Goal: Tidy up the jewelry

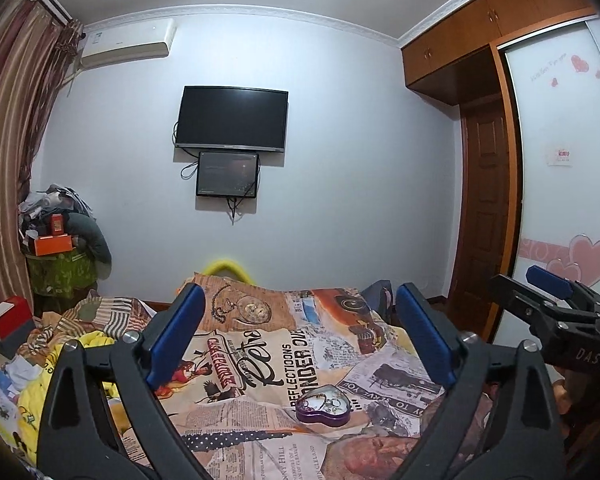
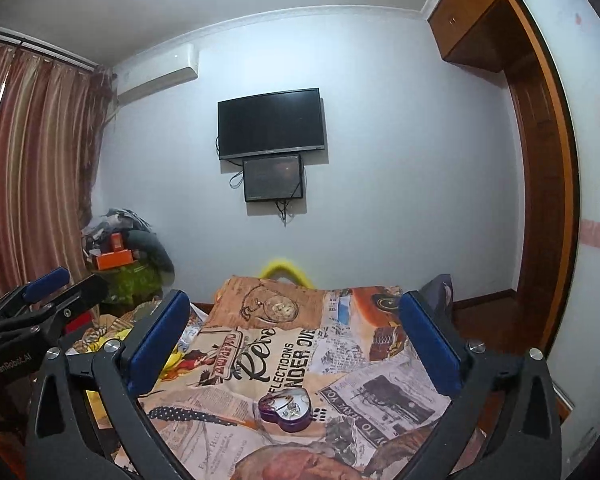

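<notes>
The left tool (image 1: 300,336) points level over the bed, its two blue-padded fingers (image 1: 176,332) standing wide apart with nothing between them but open air. The right tool (image 2: 296,344) is held the same way just beside it, jaws spread wide and empty; its blue pad and black frame show at the right edge of the left wrist view, and the left tool shows likewise at the left edge of the right wrist view.

Below and ahead of both tools, on the bed cover (image 1: 260,360), lies a heart-shaped jewelry box (image 1: 323,405) with purple walls and a pale lining. It sits open-topped near the bed's near edge, clear of either tool. Small pieces of jewelry (image 1: 332,402) lie inside it, too small to tell apart. In the right wrist view the box (image 2: 287,407) lies in the gap between the spread fingers, lower in the frame than the pads.

The cover is printed with newspaper clippings, a pocket watch and an old car. Toward the bed's left edge lie rumpled yellow clothes (image 1: 32,396) and a striped blanket (image 1: 100,312). Beyond the bed's far edge a dark television (image 1: 233,118) hangs on the wall with a smaller screen (image 1: 227,176) under it. A wooden wardrobe (image 1: 480,60) stands at the right, striped curtains (image 1: 8,120) at the left.
</notes>
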`<move>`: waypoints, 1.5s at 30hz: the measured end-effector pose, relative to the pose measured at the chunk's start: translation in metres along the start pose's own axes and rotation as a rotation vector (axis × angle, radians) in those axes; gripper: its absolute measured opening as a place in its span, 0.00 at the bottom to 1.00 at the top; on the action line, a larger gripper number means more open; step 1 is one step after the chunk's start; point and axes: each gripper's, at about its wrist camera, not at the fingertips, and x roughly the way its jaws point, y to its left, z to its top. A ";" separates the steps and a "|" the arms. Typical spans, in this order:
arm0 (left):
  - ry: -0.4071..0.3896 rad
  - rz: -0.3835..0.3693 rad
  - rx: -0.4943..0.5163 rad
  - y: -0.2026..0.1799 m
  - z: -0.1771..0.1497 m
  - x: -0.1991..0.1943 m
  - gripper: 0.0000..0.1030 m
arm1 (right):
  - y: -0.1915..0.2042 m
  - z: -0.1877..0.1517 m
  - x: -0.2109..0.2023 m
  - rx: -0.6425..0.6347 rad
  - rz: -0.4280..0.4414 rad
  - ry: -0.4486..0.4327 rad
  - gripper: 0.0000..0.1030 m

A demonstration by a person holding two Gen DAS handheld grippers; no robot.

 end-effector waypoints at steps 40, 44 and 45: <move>0.026 0.015 -0.005 -0.002 -0.005 0.008 0.99 | -0.003 -0.002 -0.004 -0.001 0.020 0.031 1.00; 0.027 0.013 -0.004 -0.003 -0.006 0.009 0.99 | -0.003 -0.003 -0.004 -0.001 0.020 0.031 1.00; 0.027 0.012 -0.004 -0.003 -0.006 0.009 0.99 | -0.003 -0.003 -0.004 -0.002 0.020 0.032 1.00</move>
